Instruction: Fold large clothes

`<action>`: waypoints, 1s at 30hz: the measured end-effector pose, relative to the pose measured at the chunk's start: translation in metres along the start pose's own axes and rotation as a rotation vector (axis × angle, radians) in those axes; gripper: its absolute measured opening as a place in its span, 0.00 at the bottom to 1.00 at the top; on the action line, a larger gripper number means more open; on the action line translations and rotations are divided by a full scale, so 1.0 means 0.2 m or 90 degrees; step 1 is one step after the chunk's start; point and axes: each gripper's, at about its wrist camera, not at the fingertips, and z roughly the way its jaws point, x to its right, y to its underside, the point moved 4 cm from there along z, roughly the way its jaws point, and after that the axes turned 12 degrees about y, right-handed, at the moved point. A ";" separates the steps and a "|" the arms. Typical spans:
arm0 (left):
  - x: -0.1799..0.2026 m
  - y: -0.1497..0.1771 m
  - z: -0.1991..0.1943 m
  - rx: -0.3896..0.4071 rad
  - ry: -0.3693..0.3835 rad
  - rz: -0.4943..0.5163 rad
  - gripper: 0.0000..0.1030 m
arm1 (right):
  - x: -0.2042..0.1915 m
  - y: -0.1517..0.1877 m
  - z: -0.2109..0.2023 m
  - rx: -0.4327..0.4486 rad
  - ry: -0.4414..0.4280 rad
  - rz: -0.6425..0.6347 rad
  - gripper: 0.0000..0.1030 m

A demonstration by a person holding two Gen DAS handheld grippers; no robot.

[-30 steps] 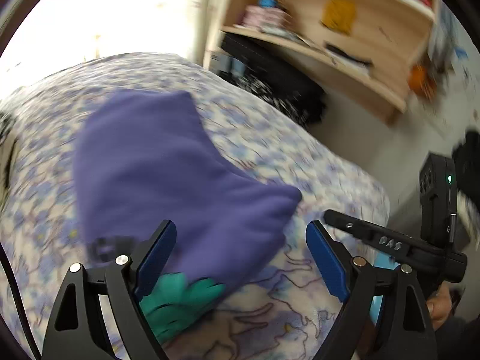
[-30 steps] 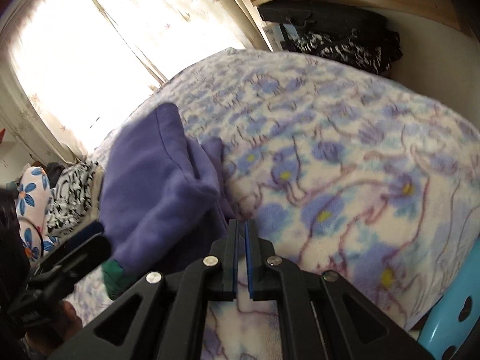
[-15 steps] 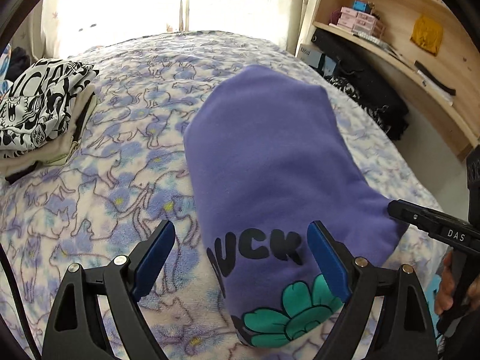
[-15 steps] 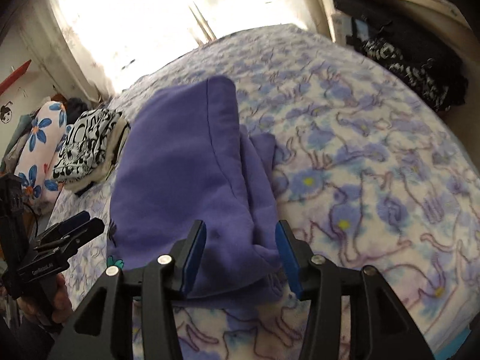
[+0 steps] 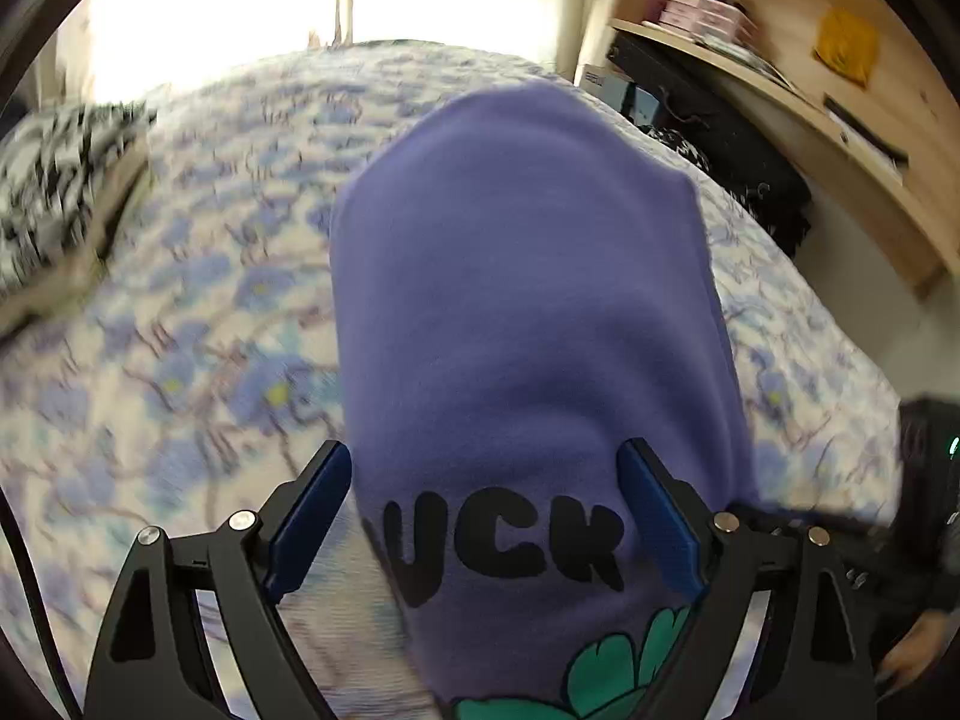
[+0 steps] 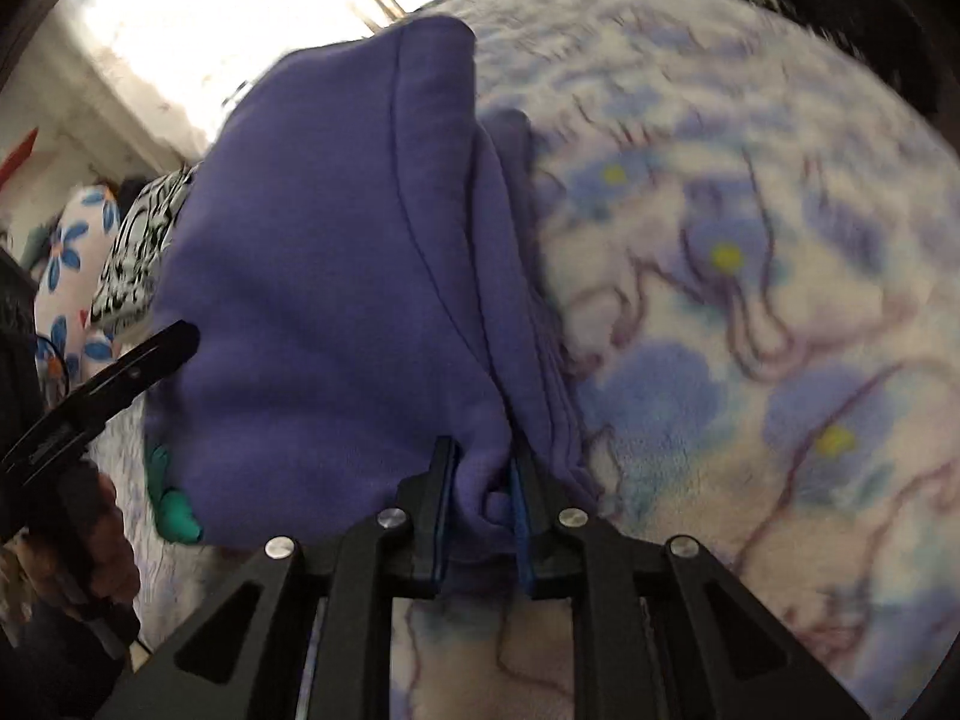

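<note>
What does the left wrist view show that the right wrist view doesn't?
Only the left wrist view shows the black lettering on the folded purple fleece sweatshirt and the wooden shelves. Only the right wrist view shows the right hand-held gripper, which has just been closing, pinching the sweatshirt's edge. Both show the sweatshirt on the floral blanket.

Folded sweatshirt (image 5: 528,312) lies on the bed (image 5: 198,324), lengthwise away from the left wrist view, its near printed end between the spread left tongs (image 5: 485,516). Stack of folded clothes (image 5: 54,192) on the bed at far left of that view. Shelf unit (image 5: 798,78) stands off the bed's far right corner, a dark bag (image 5: 738,162) below it. In the right wrist view the right tongs (image 6: 480,504) pinch the sweatshirt's near right edge; left tongs (image 6: 144,354) just beside its left edge
</note>
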 end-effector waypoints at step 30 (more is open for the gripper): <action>-0.40 -0.48 0.15 -0.018 0.095 -0.169 0.88 | -0.18 -0.89 0.22 0.011 -0.208 0.035 0.13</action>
